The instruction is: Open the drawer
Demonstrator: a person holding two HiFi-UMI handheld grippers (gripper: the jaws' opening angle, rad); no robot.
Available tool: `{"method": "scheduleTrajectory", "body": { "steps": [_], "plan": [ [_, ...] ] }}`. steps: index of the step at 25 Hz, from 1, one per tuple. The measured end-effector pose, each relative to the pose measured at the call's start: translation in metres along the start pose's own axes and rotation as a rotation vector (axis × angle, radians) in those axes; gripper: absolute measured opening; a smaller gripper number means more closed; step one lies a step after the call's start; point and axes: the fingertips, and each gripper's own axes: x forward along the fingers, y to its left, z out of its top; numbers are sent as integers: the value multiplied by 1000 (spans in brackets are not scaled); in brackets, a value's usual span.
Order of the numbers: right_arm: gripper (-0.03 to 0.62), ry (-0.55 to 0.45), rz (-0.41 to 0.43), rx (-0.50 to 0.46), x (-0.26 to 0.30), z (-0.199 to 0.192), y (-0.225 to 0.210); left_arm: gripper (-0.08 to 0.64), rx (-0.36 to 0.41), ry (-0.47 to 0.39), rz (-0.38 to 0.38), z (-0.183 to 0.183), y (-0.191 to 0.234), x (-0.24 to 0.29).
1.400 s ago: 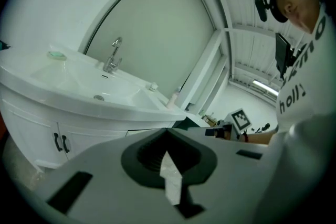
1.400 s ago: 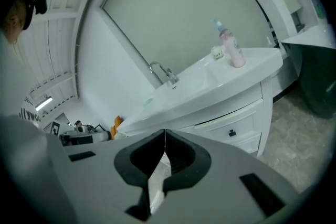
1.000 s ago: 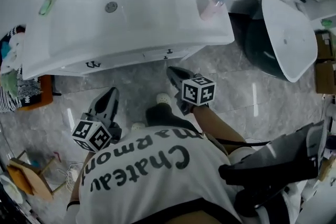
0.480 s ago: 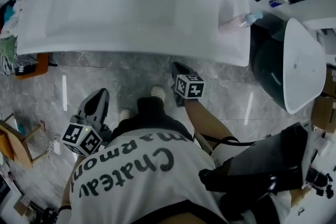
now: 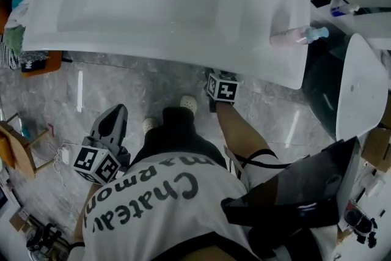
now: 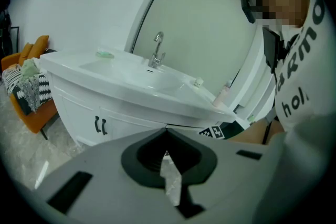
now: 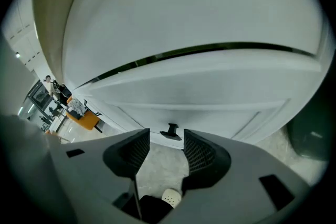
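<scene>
1. The left claw [image 5: 116, 114] is clenched on nothing and hangs low over the floor [image 5: 122, 85], well apart from the cabinet. It is the farther one.
2. The drawer [image 7: 210, 97] sits shut under the basin [image 5: 183, 15], with its front towards the person.
3. Its small black handle [image 7: 171, 132] lies straight ahead of the right claw [image 7: 165, 145], just beyond the tips and in line with the gap. Its long axis seems to run sideways.
4. The right claw's jaws have just been opening and now stand released, with nothing between them yet.
5. The basin edge overhangs closely above. Behind, the floor gives room for pulling back, though the person's shoe [image 7: 170, 196] is near.
</scene>
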Motion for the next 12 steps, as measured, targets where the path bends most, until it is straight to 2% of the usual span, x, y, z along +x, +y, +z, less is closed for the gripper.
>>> {"method": "scheduleTrajectory", "body": {
  "steps": [8, 10, 12],
  "plan": [
    [192, 57, -114, 69, 21, 0, -5, 8, 12, 2, 45, -8, 10, -15],
    [169, 73, -159, 33, 22, -1, -9, 8, 5, -3, 60, -9, 13, -17],
    [169, 77, -186, -53, 23, 0, -9, 8, 1, -3, 71, -10, 15, -21]
  ]
}}
